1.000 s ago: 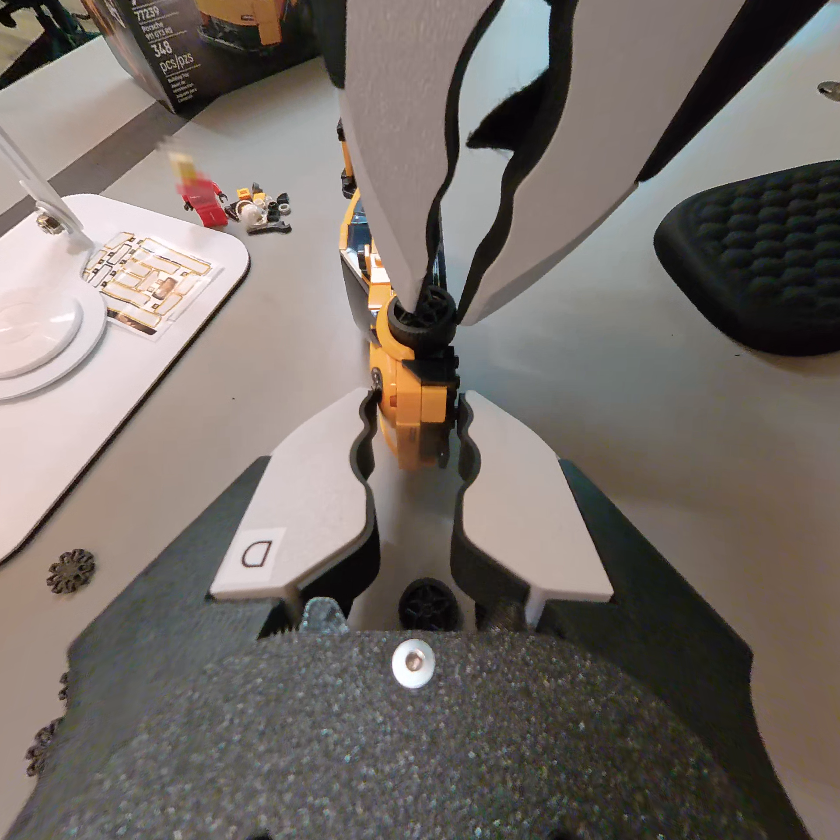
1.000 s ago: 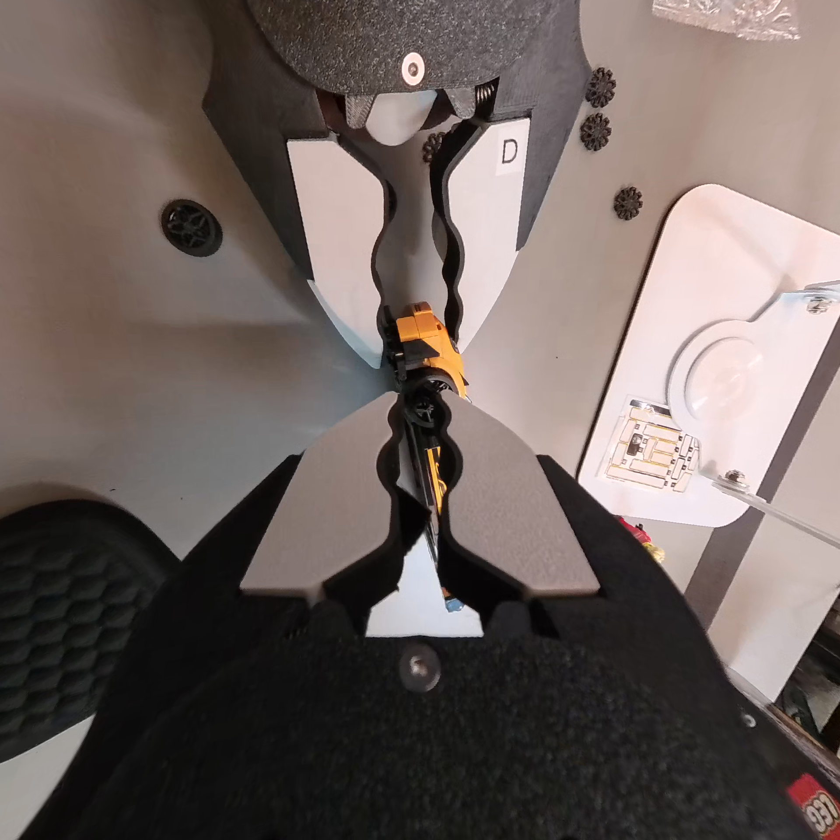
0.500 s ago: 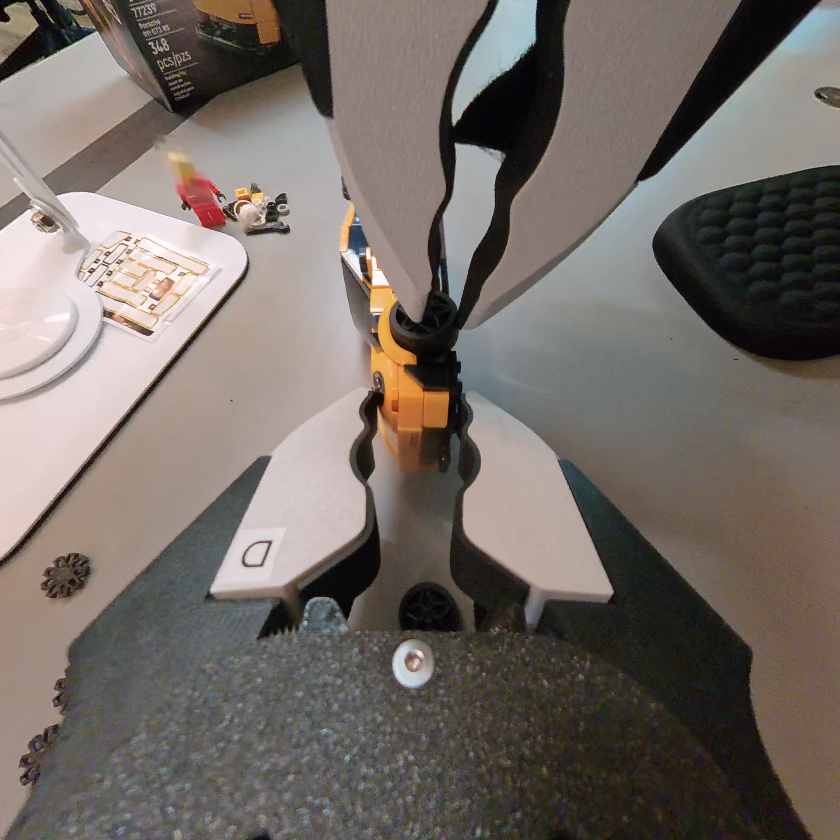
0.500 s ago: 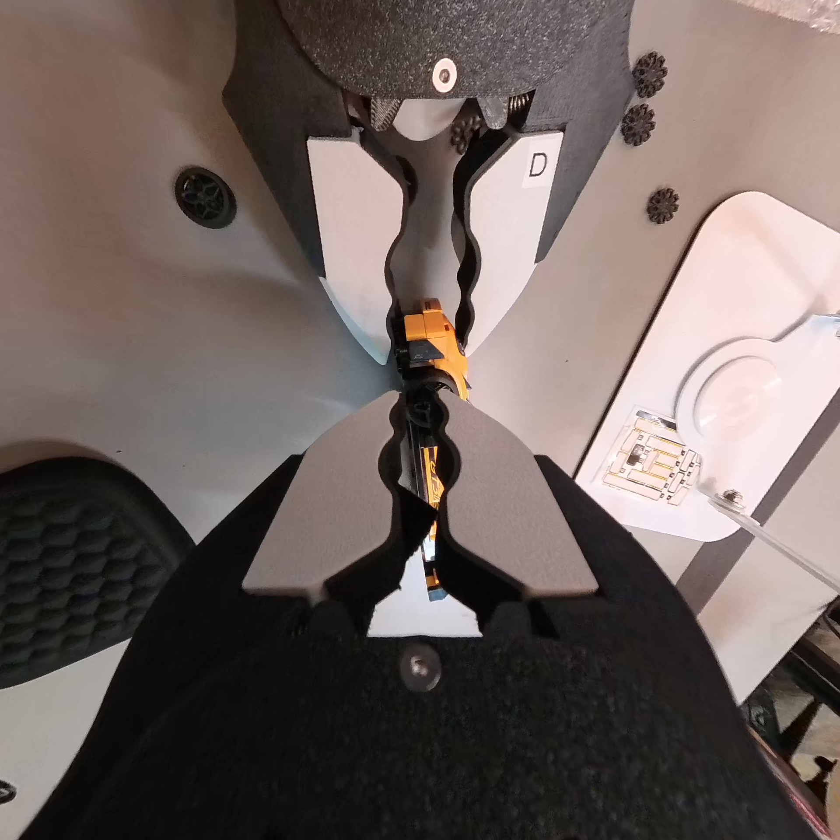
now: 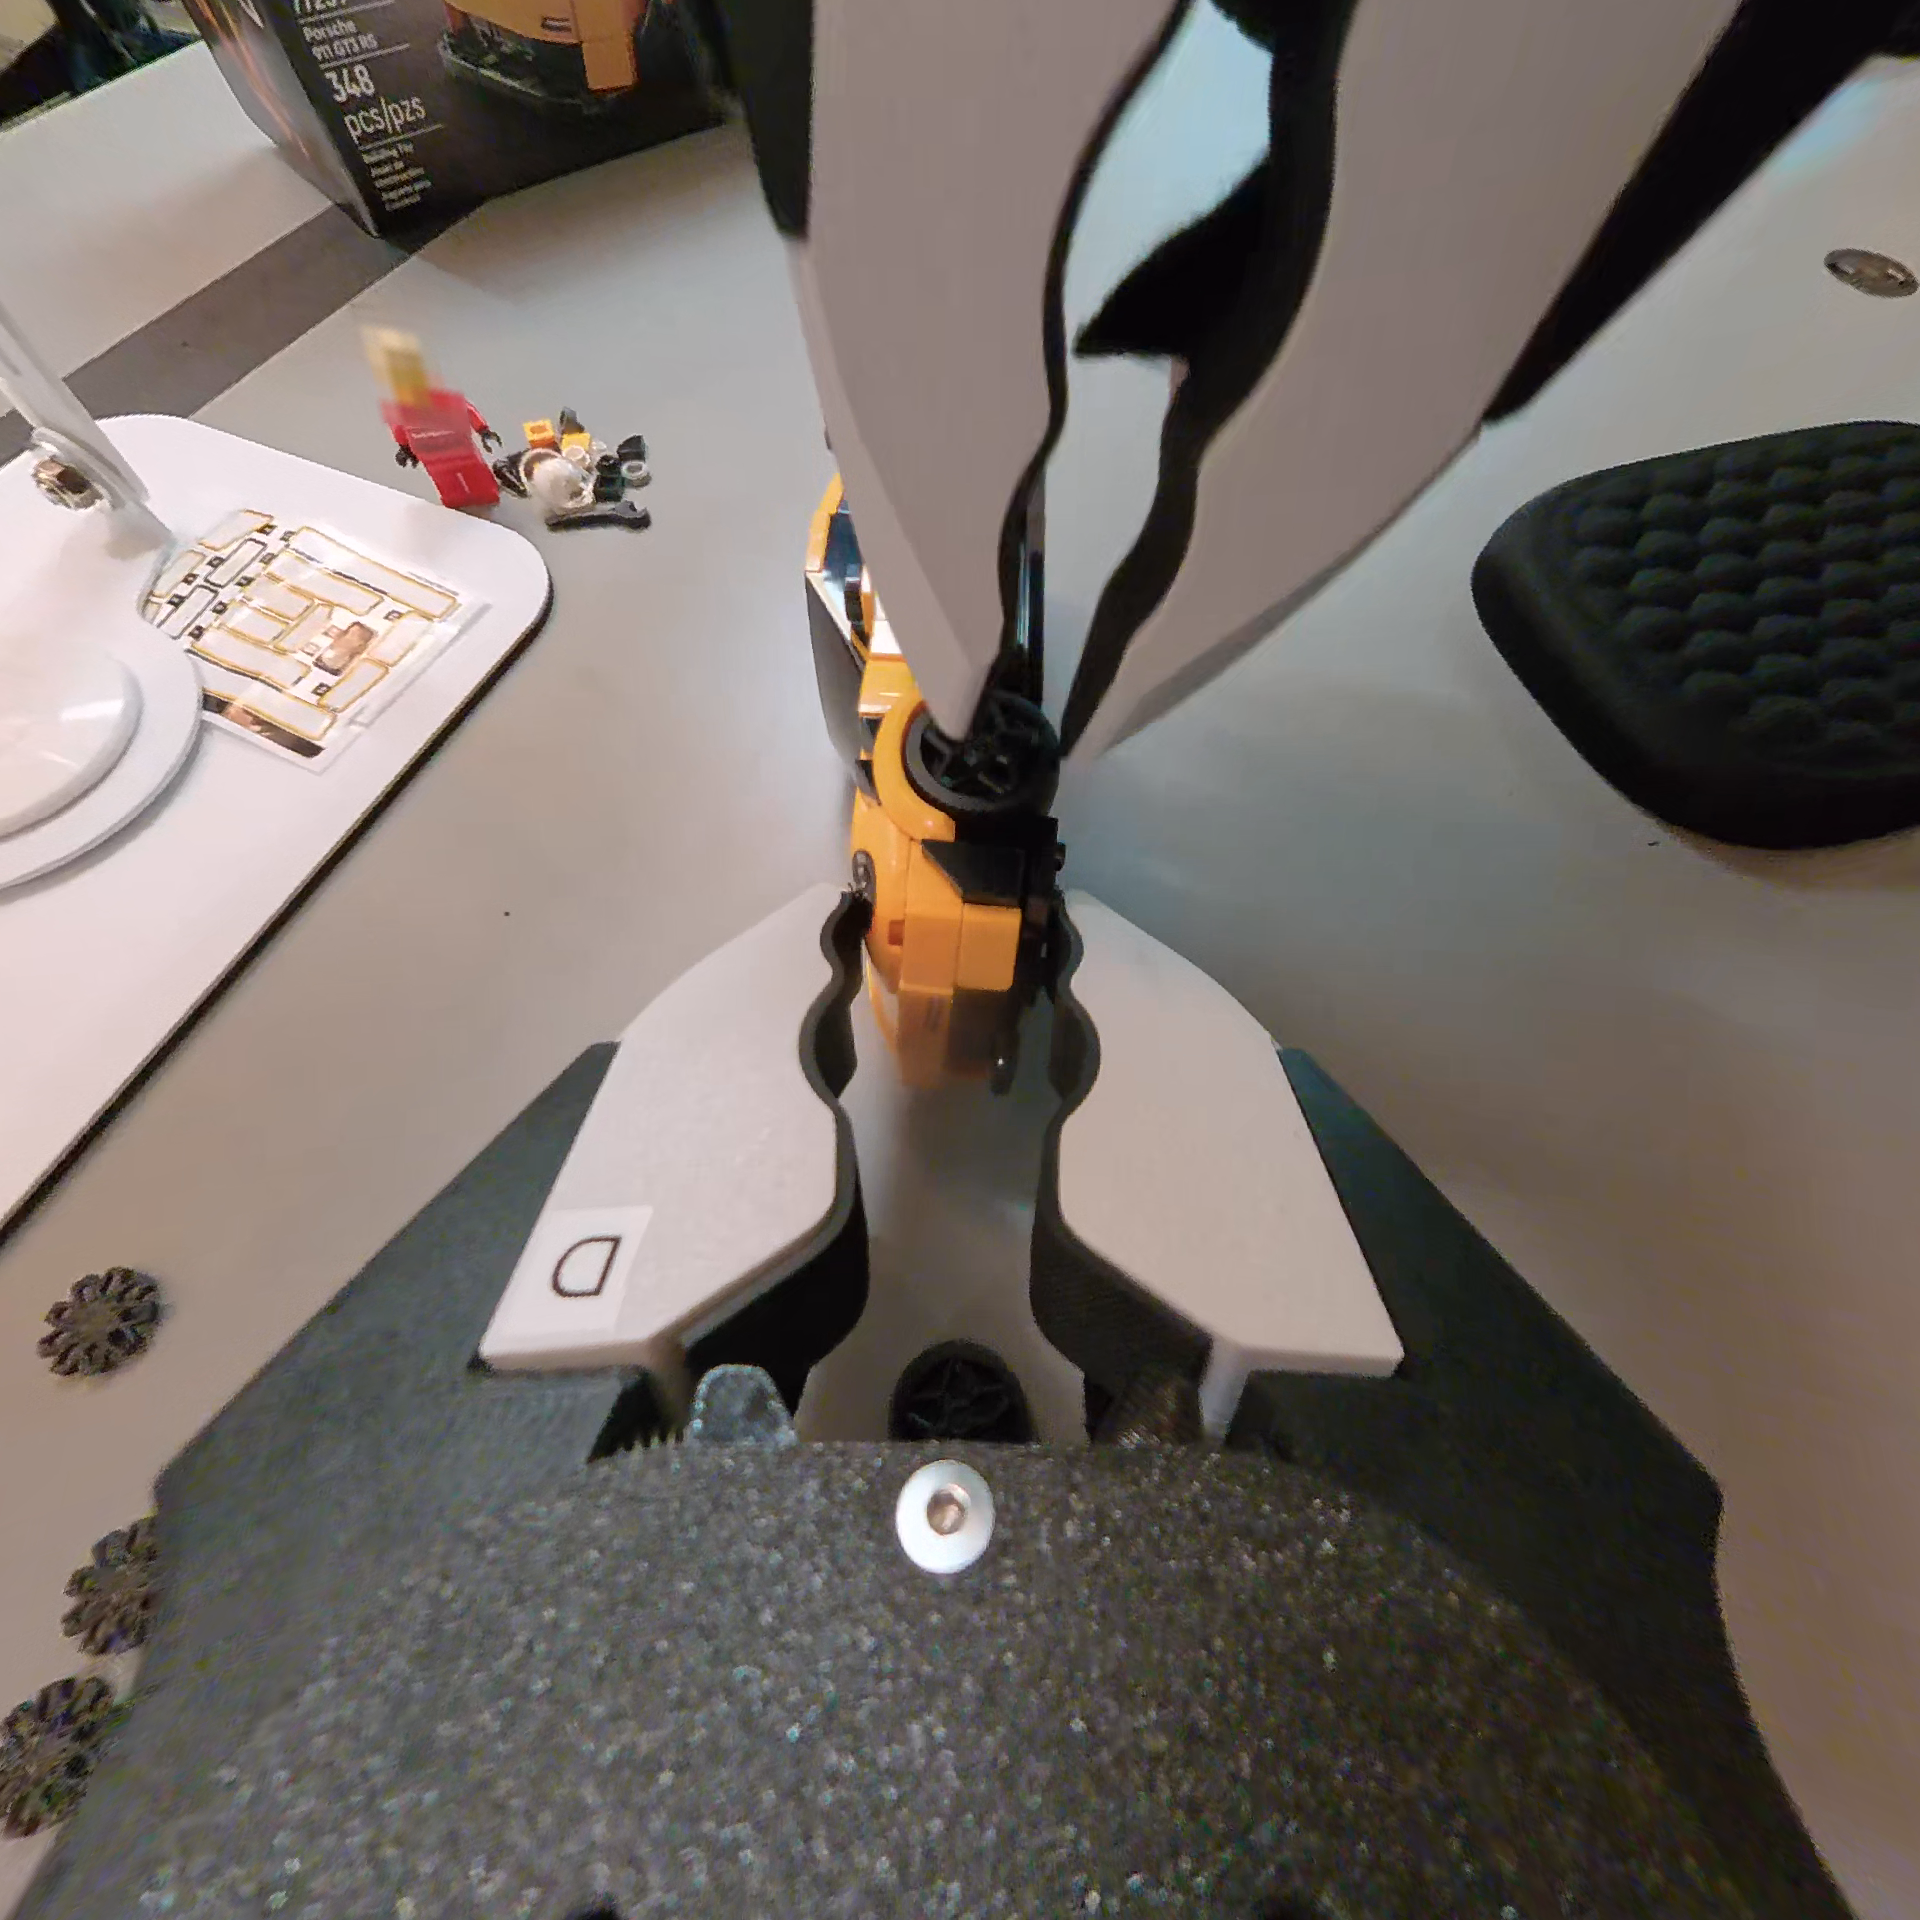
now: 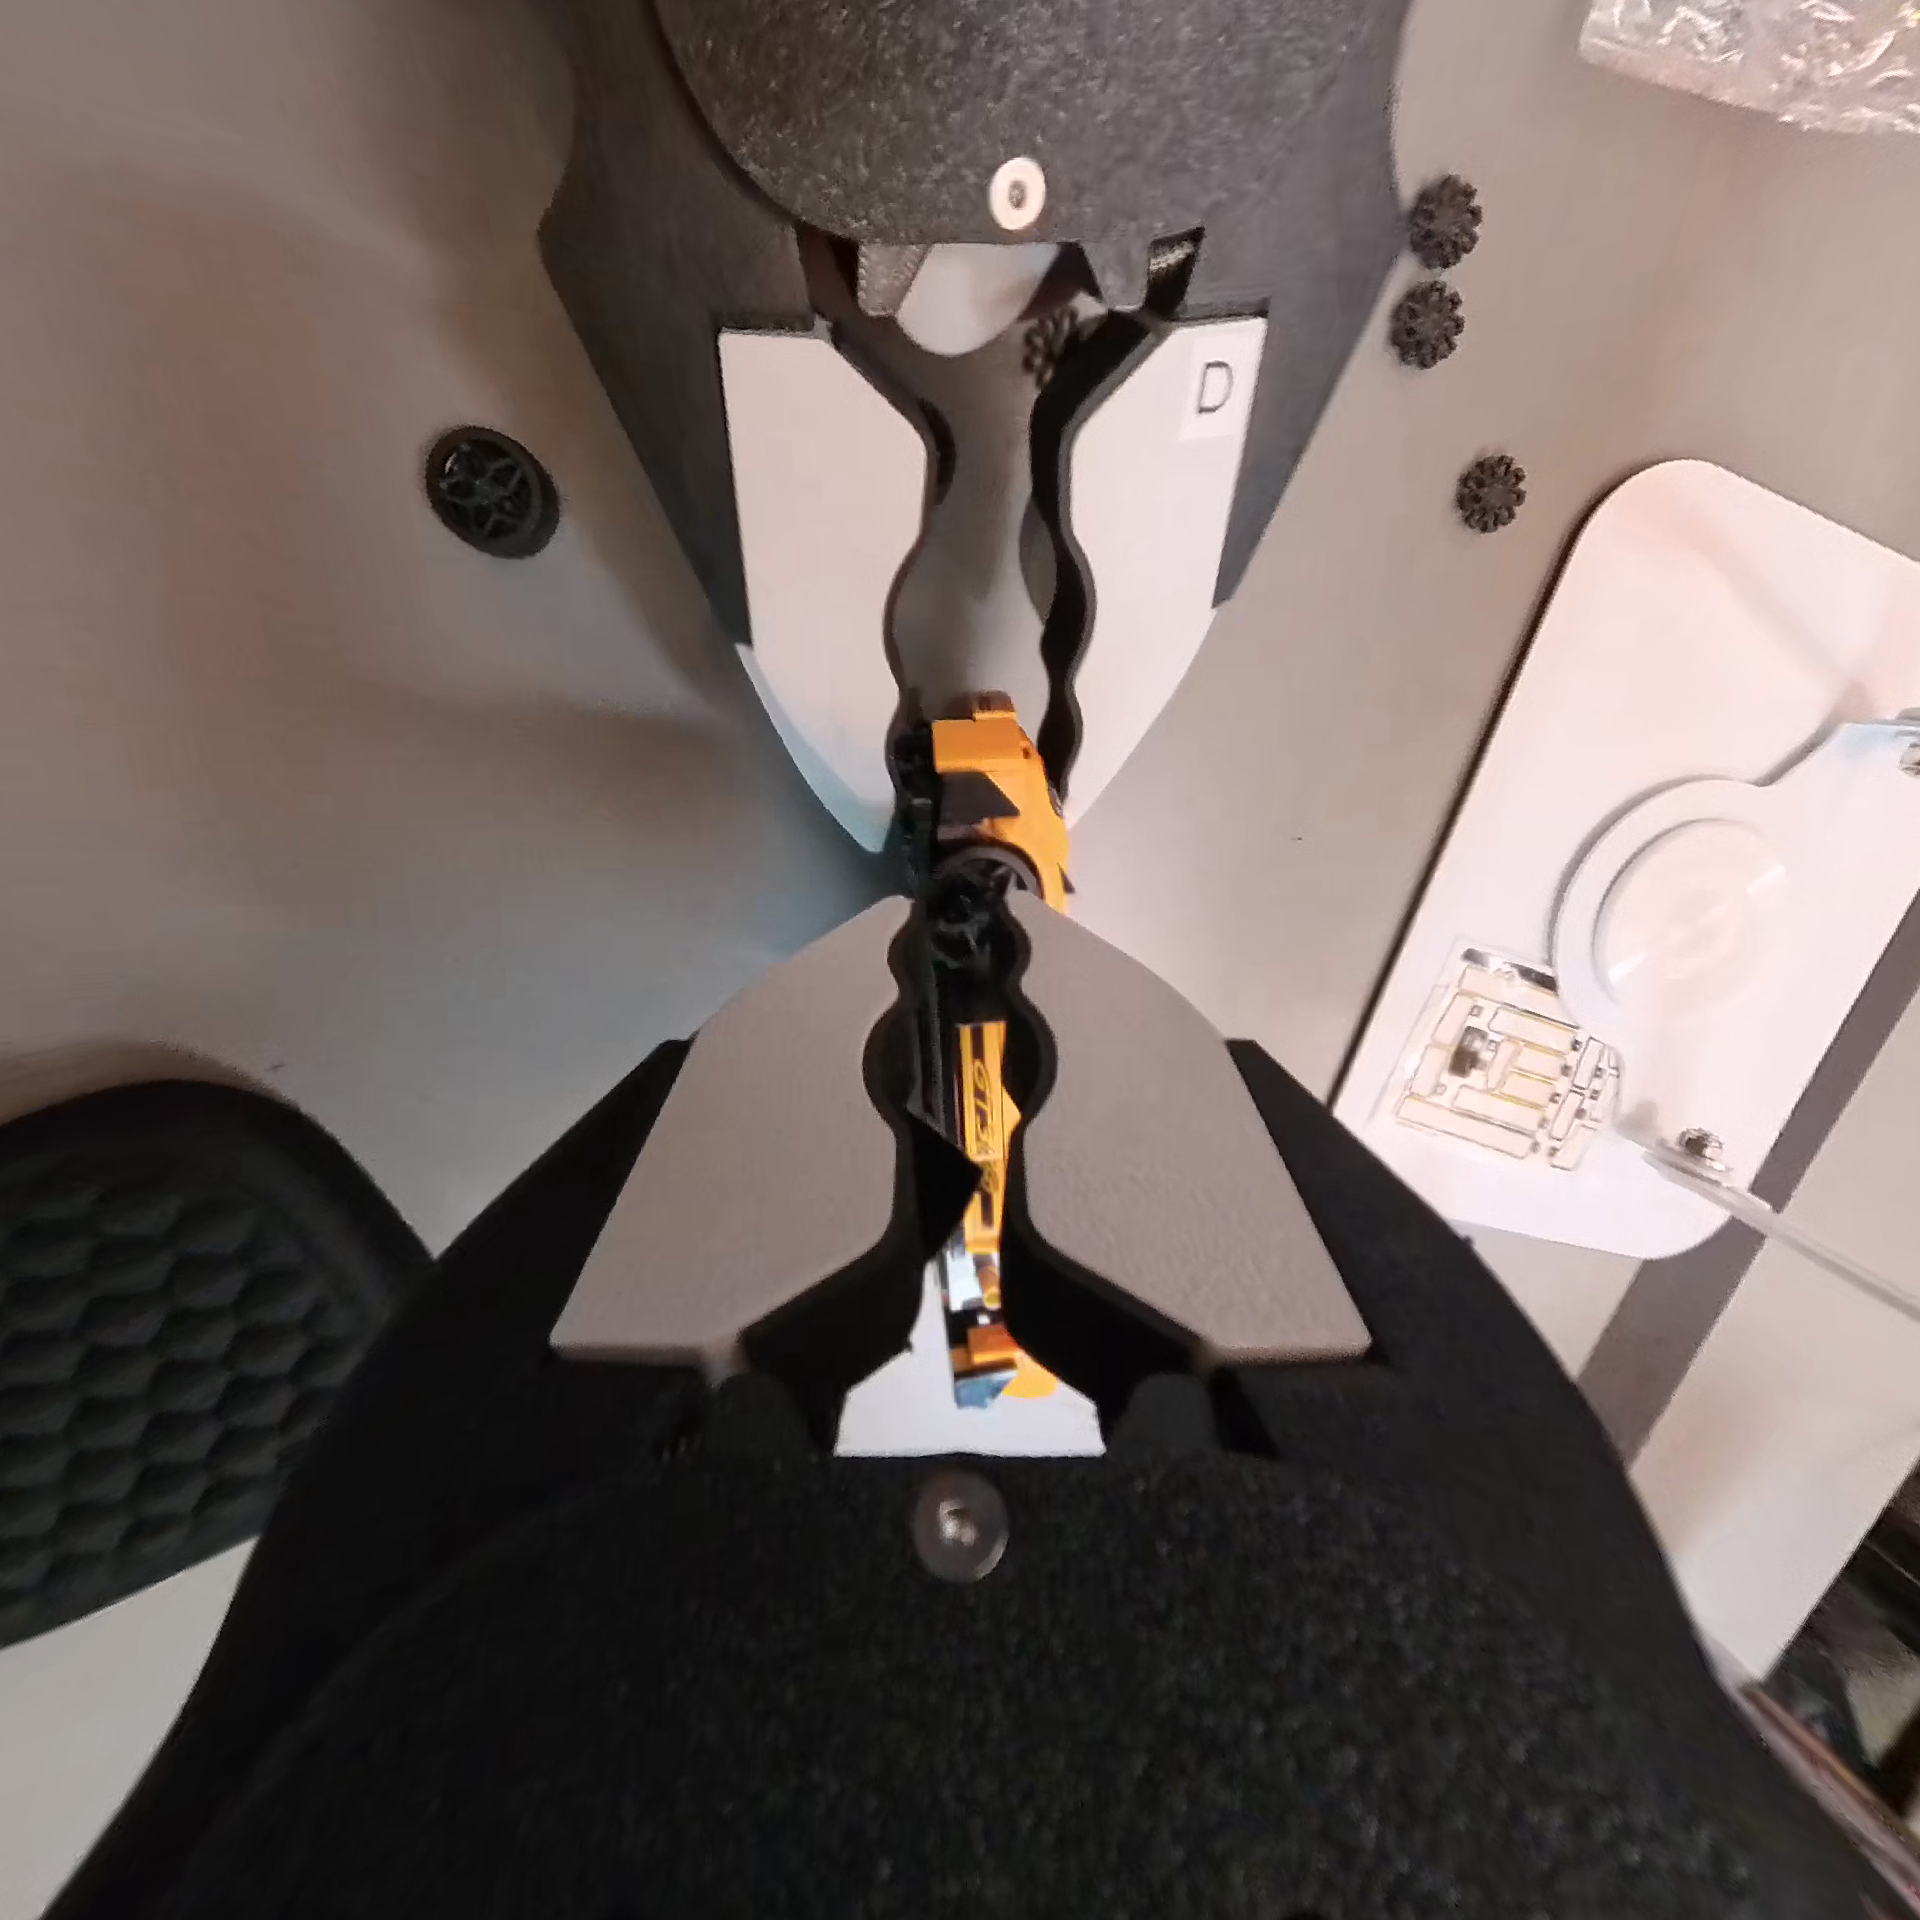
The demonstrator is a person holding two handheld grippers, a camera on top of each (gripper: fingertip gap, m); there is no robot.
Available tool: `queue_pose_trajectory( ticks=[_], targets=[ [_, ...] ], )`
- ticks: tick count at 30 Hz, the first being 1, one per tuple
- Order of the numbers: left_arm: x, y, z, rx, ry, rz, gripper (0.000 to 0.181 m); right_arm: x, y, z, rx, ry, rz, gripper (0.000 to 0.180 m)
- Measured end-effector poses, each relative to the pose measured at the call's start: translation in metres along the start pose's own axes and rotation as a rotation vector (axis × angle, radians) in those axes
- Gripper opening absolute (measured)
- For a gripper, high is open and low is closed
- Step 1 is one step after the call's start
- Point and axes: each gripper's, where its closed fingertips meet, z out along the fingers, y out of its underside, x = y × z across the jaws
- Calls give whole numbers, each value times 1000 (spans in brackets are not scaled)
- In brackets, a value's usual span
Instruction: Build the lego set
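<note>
Left wrist view: left gripper (image 5: 956, 935) clamped on the near end of the orange Lego car (image 5: 940, 914), fingertips pressing both sides. Car turned on its side above the grey table (image 5: 1351, 987), long axis running straight away from the camera. Right gripper (image 5: 1023, 717) coming down from above, tips pinching a black wheel (image 5: 982, 764) at the car's upward-facing wheel arch. A spare wheel (image 5: 956, 1397) on the table between the finger bases. Far left: a red minifigure (image 5: 442, 447) beside a small heap of loose parts (image 5: 577, 473), a sticker sheet (image 5: 301, 634) on a white board (image 5: 312, 831), the set's box (image 5: 468, 94) behind. A black textured pad (image 5: 1714, 634) at right.

Right wrist view: right gripper (image 6: 961, 920) closed on the wheel (image 6: 961, 925), car body (image 6: 987, 1122) running lengthwise between the fingers toward the opposing left gripper (image 6: 982, 790), clamped on the far end. Another loose wheel (image 6: 490, 491) lying at upper left.
</note>
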Motion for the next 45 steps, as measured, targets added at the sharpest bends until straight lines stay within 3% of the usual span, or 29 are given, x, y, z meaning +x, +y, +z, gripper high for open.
queue_pose_trajectory(
  ticks=[5, 12, 19, 27, 45],
  targets=[
    [2, 0, 0, 5, 0, 12, 34, -3, 2, -22, 104, 51, 63, 16],
    [2, 0, -4, 13, -20, 53, 32, -20, 15, -52, 364, 249, 223, 25],
    [2, -1, -6, 29, -6, 46, 33, -62, 26, -25, 565, 277, 387, 25],
    [2, -1, -6, 43, 0, 61, 32, -62, 26, -12, 702, 306, 417, 23],
    [1, -2, -8, 49, 0, 83, 32, -66, 18, -1, 734, 214, 461, 21]
  ],
)
